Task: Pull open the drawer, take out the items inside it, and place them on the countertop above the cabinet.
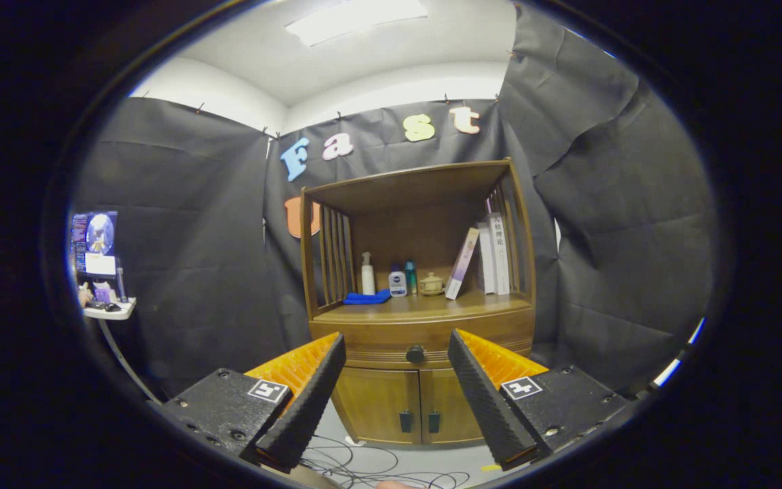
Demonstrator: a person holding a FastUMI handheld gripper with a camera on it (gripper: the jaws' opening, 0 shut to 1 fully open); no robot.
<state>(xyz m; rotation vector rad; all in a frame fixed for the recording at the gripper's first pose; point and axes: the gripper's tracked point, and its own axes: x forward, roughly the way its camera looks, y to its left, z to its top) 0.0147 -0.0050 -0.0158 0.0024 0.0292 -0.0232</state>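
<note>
A wooden cabinet [425,319] stands ahead against the black booth wall. Its drawer [377,339] is closed, with a dark round knob [415,354] in the middle of its front. The countertop [425,307] above the drawer is a shelf surface under a wooden hutch. My gripper [396,343] is open, with nothing between its fingers. The knob sits beyond the fingertips, in line with the gap between them and still some way off. What lies inside the drawer is hidden.
On the countertop lie a blue cloth [366,297], a white pump bottle [367,274], a small jar [398,282], a teal bottle [411,277], a little lidded pot [431,284] and several books [486,255]. Two lower doors [404,404] sit below the drawer. Cables [357,462] trail on the floor. A small stand with a screen [96,243] is at the left.
</note>
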